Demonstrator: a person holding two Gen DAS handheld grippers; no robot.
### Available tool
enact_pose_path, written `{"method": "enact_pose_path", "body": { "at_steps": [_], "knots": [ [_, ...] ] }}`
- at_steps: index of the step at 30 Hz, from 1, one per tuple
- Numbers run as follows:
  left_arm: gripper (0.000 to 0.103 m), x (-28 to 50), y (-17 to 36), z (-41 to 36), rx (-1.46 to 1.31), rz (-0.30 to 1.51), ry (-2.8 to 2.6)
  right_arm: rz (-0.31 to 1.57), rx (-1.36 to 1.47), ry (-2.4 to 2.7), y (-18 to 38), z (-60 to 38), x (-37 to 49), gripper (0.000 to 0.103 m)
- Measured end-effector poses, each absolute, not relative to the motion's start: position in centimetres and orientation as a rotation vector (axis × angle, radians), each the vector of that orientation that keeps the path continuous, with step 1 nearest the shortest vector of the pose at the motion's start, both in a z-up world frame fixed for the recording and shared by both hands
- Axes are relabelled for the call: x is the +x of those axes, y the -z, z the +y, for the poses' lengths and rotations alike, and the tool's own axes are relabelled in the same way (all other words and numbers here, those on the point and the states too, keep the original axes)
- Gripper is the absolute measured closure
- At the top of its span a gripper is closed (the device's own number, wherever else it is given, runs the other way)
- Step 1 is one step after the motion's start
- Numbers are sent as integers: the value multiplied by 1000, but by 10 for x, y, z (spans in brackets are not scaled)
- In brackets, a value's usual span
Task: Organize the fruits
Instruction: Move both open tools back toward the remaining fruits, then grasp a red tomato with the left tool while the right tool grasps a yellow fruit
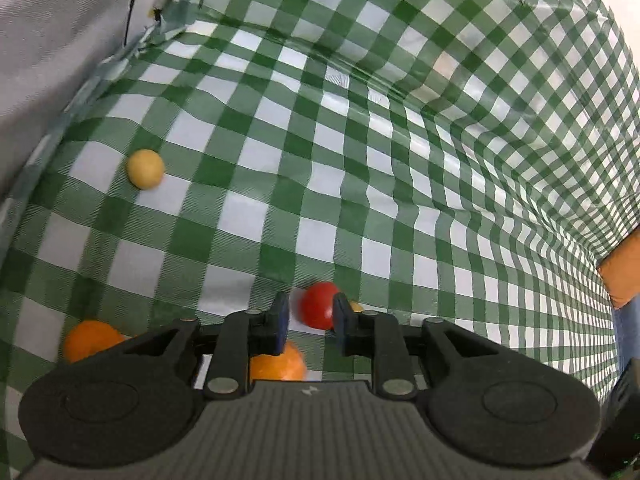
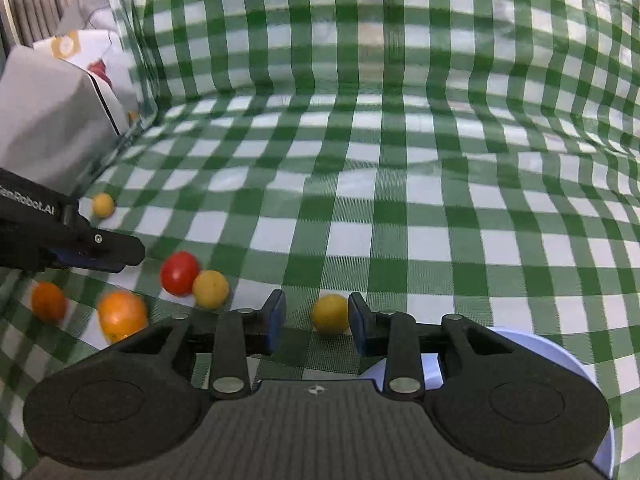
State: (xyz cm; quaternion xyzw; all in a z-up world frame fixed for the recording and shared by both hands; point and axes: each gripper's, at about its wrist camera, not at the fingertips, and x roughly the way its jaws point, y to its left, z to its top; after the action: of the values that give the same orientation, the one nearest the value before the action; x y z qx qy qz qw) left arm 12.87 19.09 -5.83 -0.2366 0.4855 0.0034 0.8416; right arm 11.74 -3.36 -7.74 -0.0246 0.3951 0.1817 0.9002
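Note:
Small round fruits lie on a green checked cloth (image 2: 360, 208). In the left wrist view my left gripper (image 1: 310, 316) is open above a red fruit (image 1: 318, 305) that lies just beyond its tips. An orange fruit (image 1: 280, 364) lies under the fingers, another orange fruit (image 1: 90, 338) at the left, a pale yellow fruit (image 1: 145, 169) farther off. In the right wrist view my right gripper (image 2: 316, 318) is open with a yellow fruit (image 2: 330, 313) between its tips. The left gripper (image 2: 100, 250) shows at the left near the red fruit (image 2: 180, 273), a yellow fruit (image 2: 211, 289) and two orange fruits (image 2: 122, 315) (image 2: 49, 301).
A light blue plate (image 2: 560, 356) lies under the right gripper at the lower right. A white box (image 2: 52, 120) stands at the cloth's left edge. The cloth rises into a backdrop behind. An orange object (image 1: 624, 272) shows at the right edge.

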Motion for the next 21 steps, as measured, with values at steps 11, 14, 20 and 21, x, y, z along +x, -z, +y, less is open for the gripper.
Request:
{"method": "enact_pose_path", "body": {
  "at_steps": [11, 14, 20, 21],
  "knots": [
    [68, 152, 83, 169, -481, 1061, -44, 844, -135, -379, 84, -24, 127, 76],
    [72, 153, 82, 167, -472, 1051, -61, 830, -117, -399, 78, -26, 126, 76],
    [73, 150, 77, 167, -453, 1039, -91, 814, -54, -415, 66, -33, 124, 76],
    [73, 150, 74, 168, -454, 1033, -94, 810, -51, -415, 64, -36, 122, 76]
  ]
}}
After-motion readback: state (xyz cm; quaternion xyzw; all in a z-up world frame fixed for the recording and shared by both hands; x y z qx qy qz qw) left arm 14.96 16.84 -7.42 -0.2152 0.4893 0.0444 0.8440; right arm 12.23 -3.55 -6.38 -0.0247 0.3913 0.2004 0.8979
